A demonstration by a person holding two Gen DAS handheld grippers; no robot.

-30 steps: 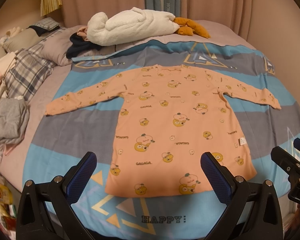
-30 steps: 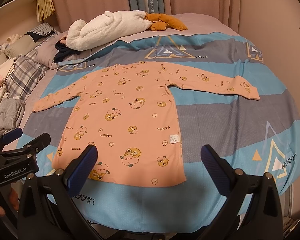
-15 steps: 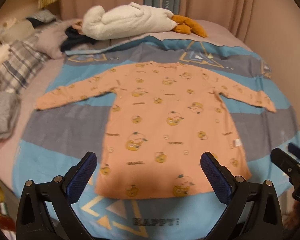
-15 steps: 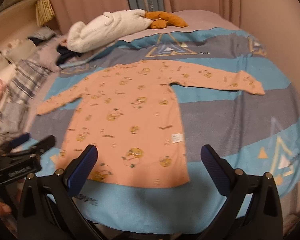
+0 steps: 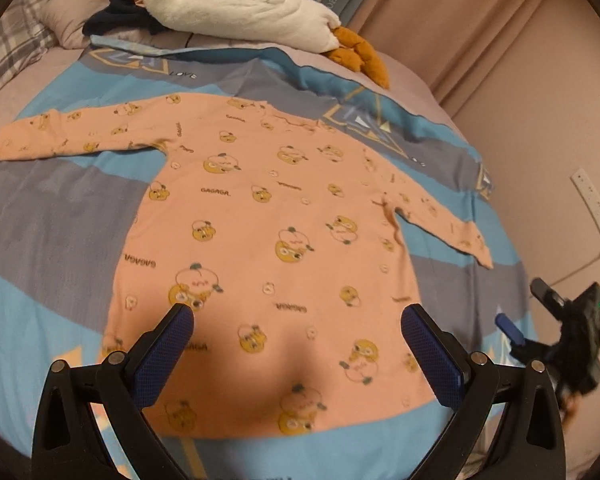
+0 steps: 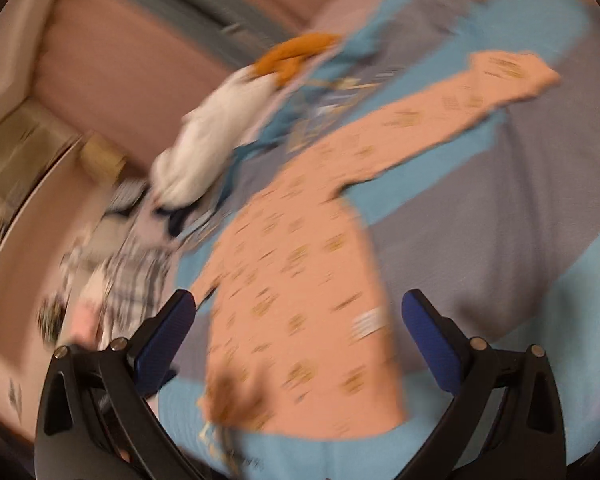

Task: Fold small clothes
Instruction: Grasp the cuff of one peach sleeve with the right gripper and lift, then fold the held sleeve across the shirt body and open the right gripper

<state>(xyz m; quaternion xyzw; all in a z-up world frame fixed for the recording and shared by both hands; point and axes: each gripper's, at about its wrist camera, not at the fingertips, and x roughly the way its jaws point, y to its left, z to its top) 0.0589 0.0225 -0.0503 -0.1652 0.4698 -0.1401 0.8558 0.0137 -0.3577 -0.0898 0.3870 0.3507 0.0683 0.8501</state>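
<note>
Now | orange shirt (image 5: 260, 240) flat on bedspread (image 5: 52, 208) | both jaws apart, empty, above its hem

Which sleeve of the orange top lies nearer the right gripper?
The sleeve reaching toward the wall socket side: in the left wrist view the right gripper hangs just below its cuff, while the other sleeve stretches away toward the plaid bedding.

You see a peach-orange shirt (image 5: 268, 240) printed with yellow cartoon faces and "GAGAGA" words. The bedcover (image 5: 52, 208) has blue and grey bands with yellow triangles. The gripper pads (image 5: 162, 354) are dark blue.
</note>
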